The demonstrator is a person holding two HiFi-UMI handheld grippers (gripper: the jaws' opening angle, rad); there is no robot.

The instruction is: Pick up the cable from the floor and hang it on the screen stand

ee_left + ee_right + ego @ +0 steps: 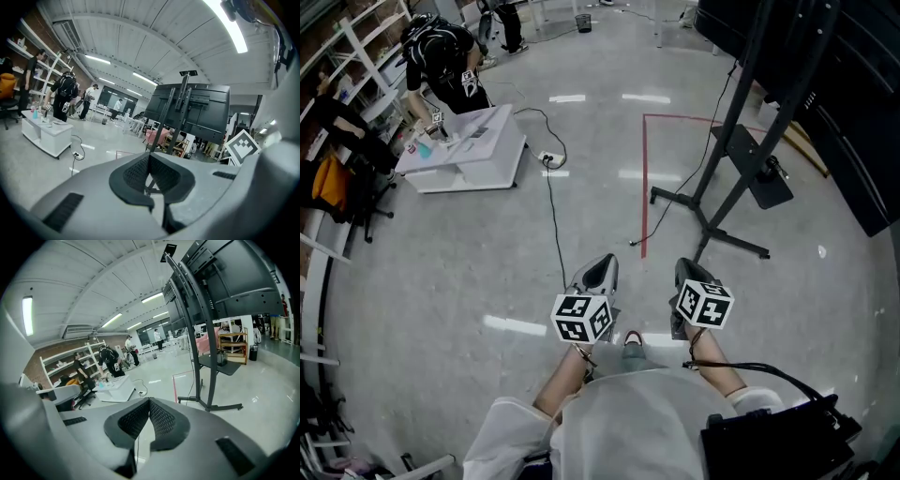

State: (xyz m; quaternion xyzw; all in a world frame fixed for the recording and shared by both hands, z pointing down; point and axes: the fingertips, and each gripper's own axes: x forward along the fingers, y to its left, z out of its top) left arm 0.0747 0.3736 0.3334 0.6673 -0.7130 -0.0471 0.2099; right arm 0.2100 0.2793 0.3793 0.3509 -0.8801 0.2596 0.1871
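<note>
Floor [441, 262]: grey concrete, spread out ahead of and below both claws.
Screen stand [705, 223]: ahead and to the right of the right gripper [685, 266], well apart from it. No floor cable is seen hung on it. A thin lead [661, 214] of its own drops from the stand to the floor ahead of that claw.
Cable [555, 230]: black and lying flat on the floor. It runs from a power strip [547, 159] far ahead back toward the left gripper [603, 264]. Its near stretch is just ahead of that claw's tips, and neither claw touches it.
Left gripper: jaws together, nothing between the pads. It is held low by the person's body, pointing forward.
Right gripper: jaws together and empty. It is level with the left claw, just to its right.
Done: judged nothing; the cable is not lifted.
Left: judged the whole task, namely parting the jaws, reaching down, gripping the cable, carrying it right to the stand and hanging it there.
</note>
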